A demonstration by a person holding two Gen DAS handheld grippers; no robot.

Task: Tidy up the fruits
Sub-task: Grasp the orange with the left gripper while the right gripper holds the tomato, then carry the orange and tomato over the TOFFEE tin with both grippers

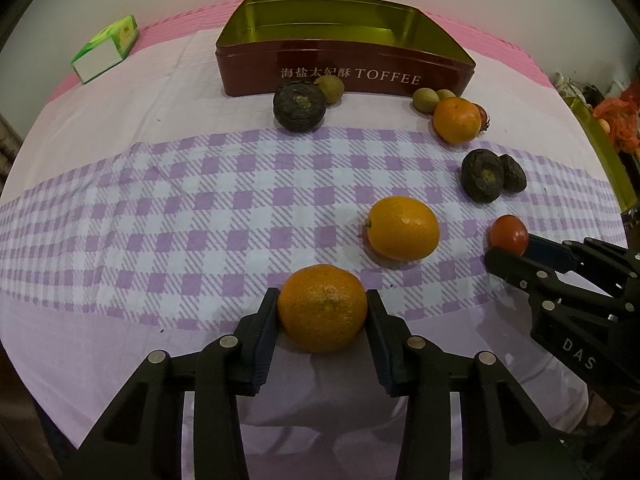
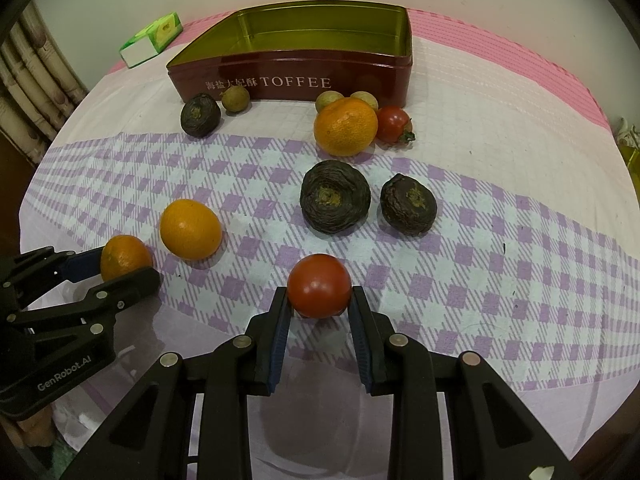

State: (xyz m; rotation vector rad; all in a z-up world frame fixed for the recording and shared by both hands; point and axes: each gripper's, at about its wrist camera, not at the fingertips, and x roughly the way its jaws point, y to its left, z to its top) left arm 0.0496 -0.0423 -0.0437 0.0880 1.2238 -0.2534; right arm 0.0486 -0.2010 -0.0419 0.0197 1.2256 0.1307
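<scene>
Cloth: purple-and-white checked band across a pale tablecloth [image 1: 200, 208], pink stripe at the far edge.
Left gripper [image 1: 322, 304]: clamped on a mandarin [image 1: 322, 308], pads pressed to both sides, fruit low over the near edge of the checks.
Right gripper [image 2: 319, 294]: clamped on a red tomato [image 2: 319, 286], near centre of its own view; seen at the right edge from the left camera.
Tin [image 1: 344, 60]: open dark-red toffee box with gold lining, far centre, nothing visible inside.
Smooth orange [image 1: 402, 228]: loose on the checks, between the two held fruits and a little farther off.
Second mandarin [image 2: 346, 126]: near the tin's front right corner, touching a stemmed tomato [image 2: 394, 123] on its right.
Dark wrinkled fruits: pair [image 2: 335, 196] side by side right of centre; a third [image 1: 299, 106] just before the tin's left half.
Small greenish-brown fruits [image 2: 236, 99]: three against the tin's front wall, possibly longans, too small to confirm.
Green-and-white carton [image 1: 106, 48]: far left, well apart from the fruit.
</scene>
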